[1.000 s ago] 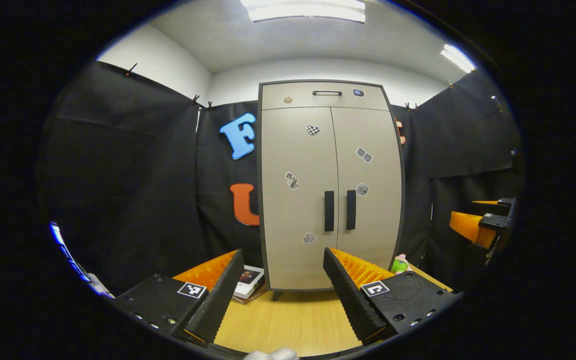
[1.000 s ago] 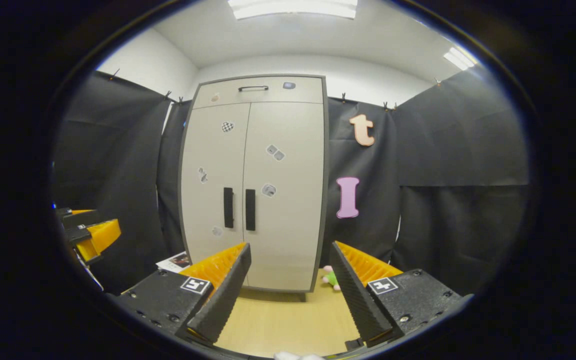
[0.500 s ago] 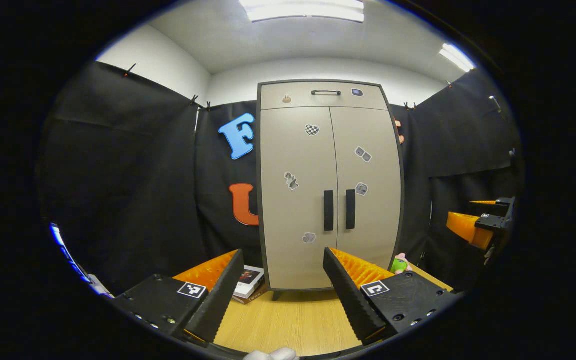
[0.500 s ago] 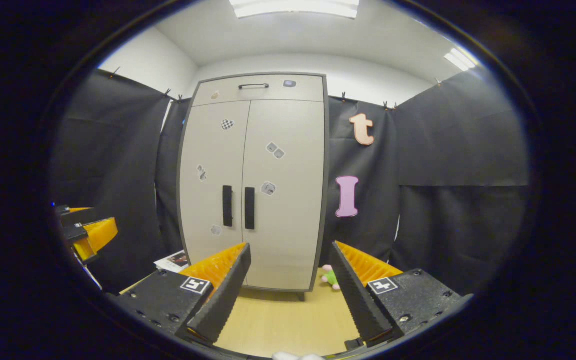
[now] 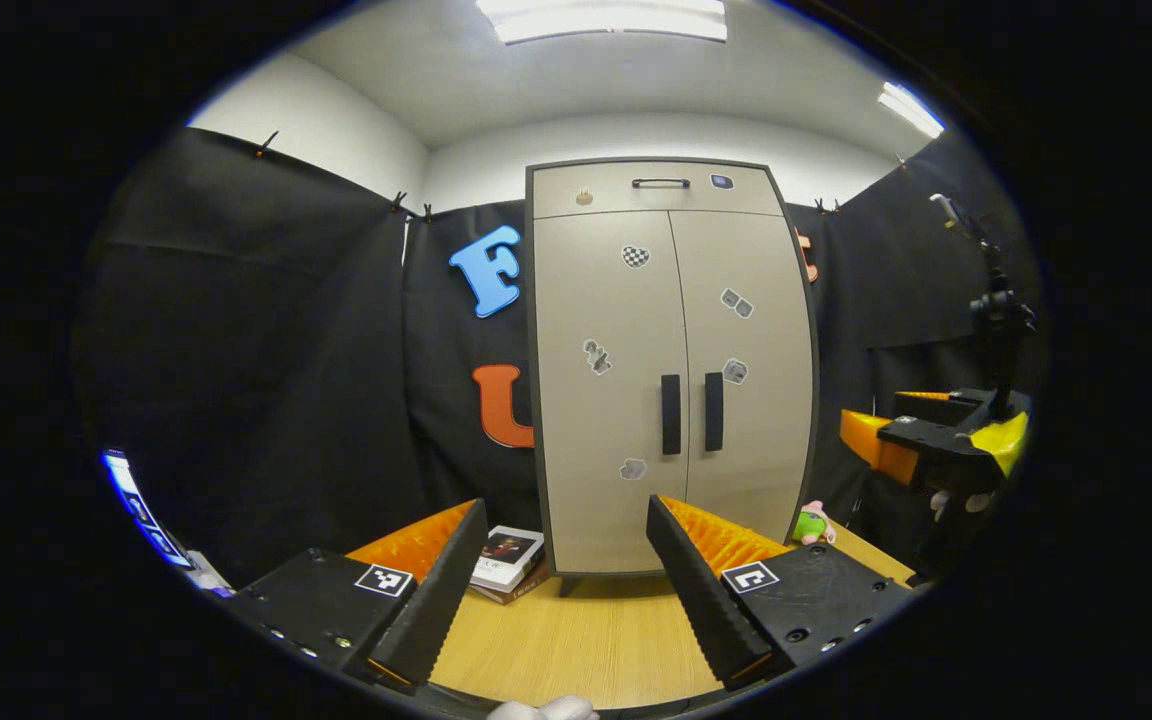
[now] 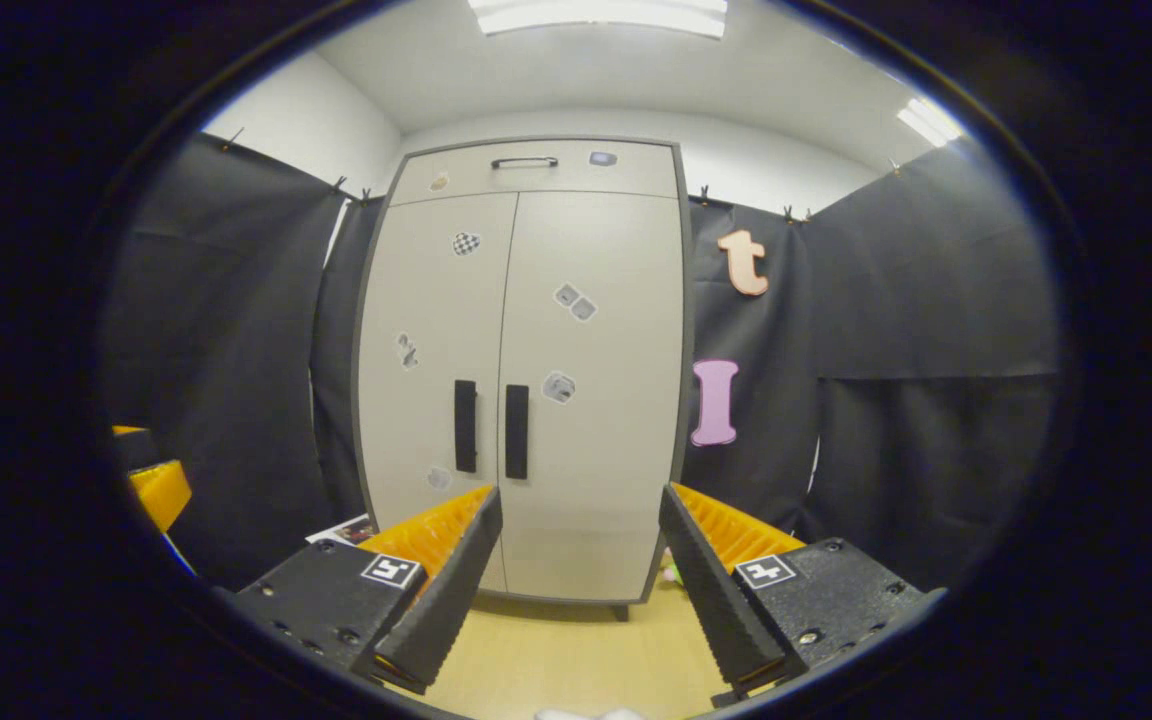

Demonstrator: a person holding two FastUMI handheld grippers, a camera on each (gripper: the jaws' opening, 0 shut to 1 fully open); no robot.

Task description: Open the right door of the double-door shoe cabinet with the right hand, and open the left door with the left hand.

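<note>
The shoe cabinet stands centre frame on the counter, both doors closed. The left gripper and right gripper hover before it, fingers spread apart.

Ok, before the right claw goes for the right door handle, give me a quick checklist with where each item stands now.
1. Right claw open wide enough for a handle: ok.
2. Left claw open and ready: ok.
3. Both cabinet doors shut, so each needs pulling: right door and left door closed: ok.
4. Right door handle in plain sight ahead of the right claw, nothing in front of it: ok.
5. Right claw at the handle: not ok, it is apart from the cabinet.
6. Doors free to swing past the book and the plush toy beside the cabinet: cannot tell.
</note>
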